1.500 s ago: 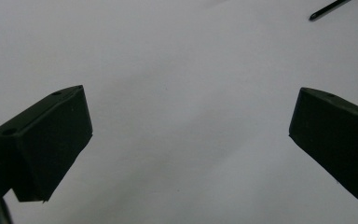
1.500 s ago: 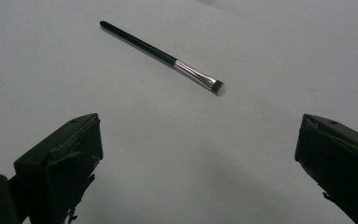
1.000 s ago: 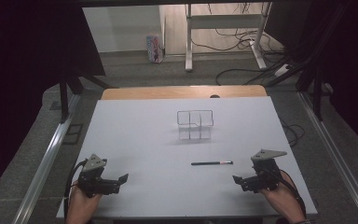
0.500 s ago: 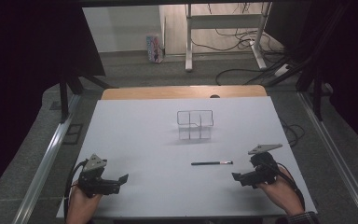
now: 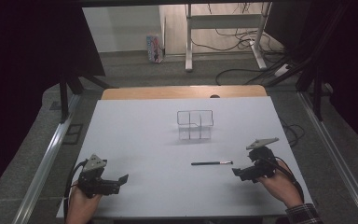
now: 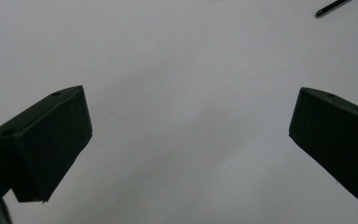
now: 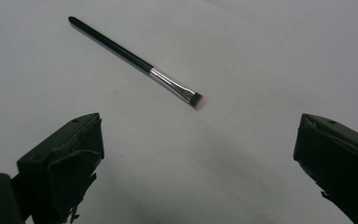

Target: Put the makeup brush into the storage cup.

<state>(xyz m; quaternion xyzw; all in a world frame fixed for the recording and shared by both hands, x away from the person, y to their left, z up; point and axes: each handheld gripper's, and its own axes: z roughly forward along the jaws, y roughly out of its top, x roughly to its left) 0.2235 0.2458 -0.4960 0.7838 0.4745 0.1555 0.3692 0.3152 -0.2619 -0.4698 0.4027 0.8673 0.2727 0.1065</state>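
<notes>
A thin makeup brush (image 7: 135, 60) lies flat on the white table (image 5: 135, 140), just ahead of the right hand-held gripper (image 5: 240, 172) and well apart from the left hand-held gripper (image 5: 122, 178); in the high view the brush (image 5: 211, 163) rests crosswise, its bristle end toward the right hand-held gripper; a clear divided organiser (image 5: 195, 124) stands farther back, near the middle of the table.

The right hand-held gripper (image 7: 198, 154) has its jaws wide apart with nothing between them, and the bristle tip sits just beyond the gap; the left hand-held gripper (image 6: 189, 140) is likewise spread and empty, with only the far tip of the brush handle (image 6: 333, 7) at the top corner of its view.

The brush looks very light and stiff along its black handle, with a shiny metal ferrule (image 7: 170, 84) and a short soft tuft; the handle is slim and smooth, so it will likely roll or skid if nudged from one side; lying flush on the table, it leaves little room for jaws to get under it; the best hold seems to be across the handle just behind the ferrule, jaws straddling it squarely; pinching the tuft would splay the bristles and give a poor grip.
</notes>
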